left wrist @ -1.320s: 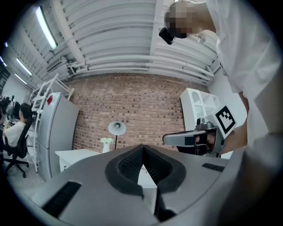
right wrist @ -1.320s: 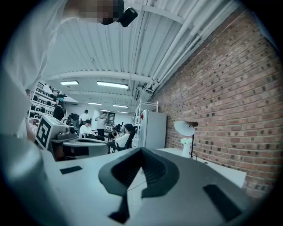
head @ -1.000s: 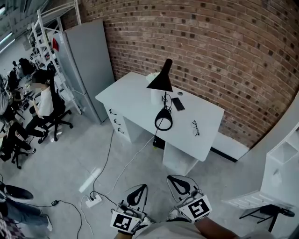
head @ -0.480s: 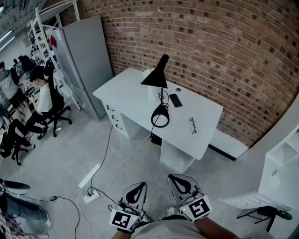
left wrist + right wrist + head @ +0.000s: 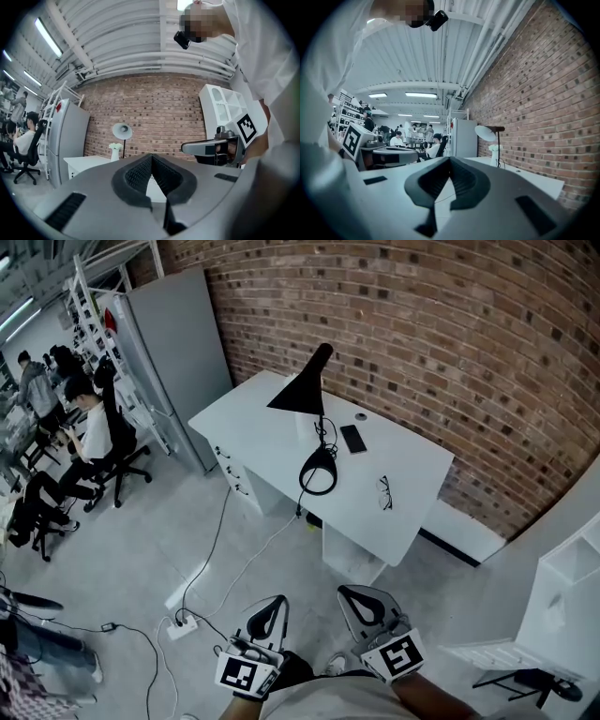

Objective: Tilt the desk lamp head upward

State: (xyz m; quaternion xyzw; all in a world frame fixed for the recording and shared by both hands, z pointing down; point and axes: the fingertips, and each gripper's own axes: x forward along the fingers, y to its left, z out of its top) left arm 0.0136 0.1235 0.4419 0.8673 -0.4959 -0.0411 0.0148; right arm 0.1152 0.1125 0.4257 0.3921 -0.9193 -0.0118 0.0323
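Apparently empty, left claw [image 5: 277, 598] and right claw [image 5: 344, 590] sit pressed together, far from desk lamp [image 5: 296, 398]

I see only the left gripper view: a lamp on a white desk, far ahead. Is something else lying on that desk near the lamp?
Observer: Yes. The head view shows a dark phone lying flat on the desk, close beside the lamp.
Operator: Is there anything more, further to the right?
Observer: A pair of glasses lies nearer the desk's right end, apart from the phone.
Operator: And lower down, between me and the desk?
Observer: A power strip lies to the left of the left gripper, and a cable runs from it towards the desk.
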